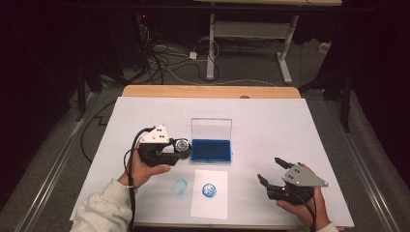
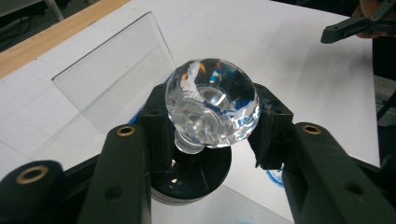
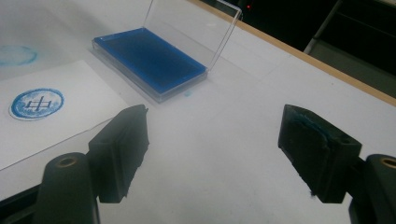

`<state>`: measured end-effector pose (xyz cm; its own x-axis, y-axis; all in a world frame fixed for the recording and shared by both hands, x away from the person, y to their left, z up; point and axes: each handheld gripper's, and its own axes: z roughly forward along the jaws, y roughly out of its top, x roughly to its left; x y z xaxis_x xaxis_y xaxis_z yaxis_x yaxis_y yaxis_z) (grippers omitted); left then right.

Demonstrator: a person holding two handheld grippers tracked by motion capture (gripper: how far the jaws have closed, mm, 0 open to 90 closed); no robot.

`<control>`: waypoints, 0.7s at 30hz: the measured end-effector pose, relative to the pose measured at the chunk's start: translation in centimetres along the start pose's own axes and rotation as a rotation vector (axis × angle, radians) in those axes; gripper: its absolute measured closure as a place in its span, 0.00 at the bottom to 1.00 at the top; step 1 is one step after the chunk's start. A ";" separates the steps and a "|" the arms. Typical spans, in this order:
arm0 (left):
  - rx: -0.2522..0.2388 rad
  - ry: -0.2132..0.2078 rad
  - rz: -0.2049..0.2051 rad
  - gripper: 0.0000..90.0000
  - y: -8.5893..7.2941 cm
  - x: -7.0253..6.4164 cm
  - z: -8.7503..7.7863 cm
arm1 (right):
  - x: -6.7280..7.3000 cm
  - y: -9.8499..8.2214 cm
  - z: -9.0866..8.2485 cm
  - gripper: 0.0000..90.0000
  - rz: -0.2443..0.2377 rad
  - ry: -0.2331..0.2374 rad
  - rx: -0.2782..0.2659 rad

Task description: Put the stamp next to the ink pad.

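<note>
My left gripper (image 1: 180,146) (image 2: 212,119) is shut on a stamp with a faceted clear crystal knob (image 2: 212,105) and a black round base (image 2: 194,175). It hovers just left of the blue ink pad (image 1: 211,150) (image 3: 149,58), whose clear lid (image 1: 211,128) (image 2: 112,79) stands open. A white sheet of paper (image 1: 209,205) (image 3: 56,130) lies in front of the pad and carries a round blue imprint (image 1: 208,190) (image 3: 36,103). My right gripper (image 1: 270,169) (image 3: 212,135) rests open at the right, with nothing between its jaws.
A faint blue smear (image 1: 179,186) (image 3: 16,54) marks the white table cover (image 1: 270,125) left of the paper. The wooden table edge (image 1: 208,91) runs along the far side. Beyond it are cables and a desk frame (image 1: 285,53) on the floor.
</note>
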<state>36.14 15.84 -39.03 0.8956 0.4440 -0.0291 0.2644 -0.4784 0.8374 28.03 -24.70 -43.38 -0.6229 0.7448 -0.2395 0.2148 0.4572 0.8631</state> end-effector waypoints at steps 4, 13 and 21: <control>0.006 0.005 -0.013 0.62 -0.3 0.5 0.2 | 0.1 0.0 0.1 0.27 -0.001 0.004 0.003; 0.023 0.008 -0.038 0.61 -0.9 1.4 0.7 | 0.1 -0.1 0.2 0.27 -0.005 0.015 0.008; 0.030 0.026 -0.073 0.61 -1.3 2.4 0.9 | 0.2 -0.1 0.3 0.27 -0.011 0.020 0.012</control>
<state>38.23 16.87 -40.69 0.8638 0.4982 -0.0749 0.3397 -0.4664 0.8167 28.09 -24.45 -43.64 -0.6405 0.7295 -0.2399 0.2170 0.4716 0.8547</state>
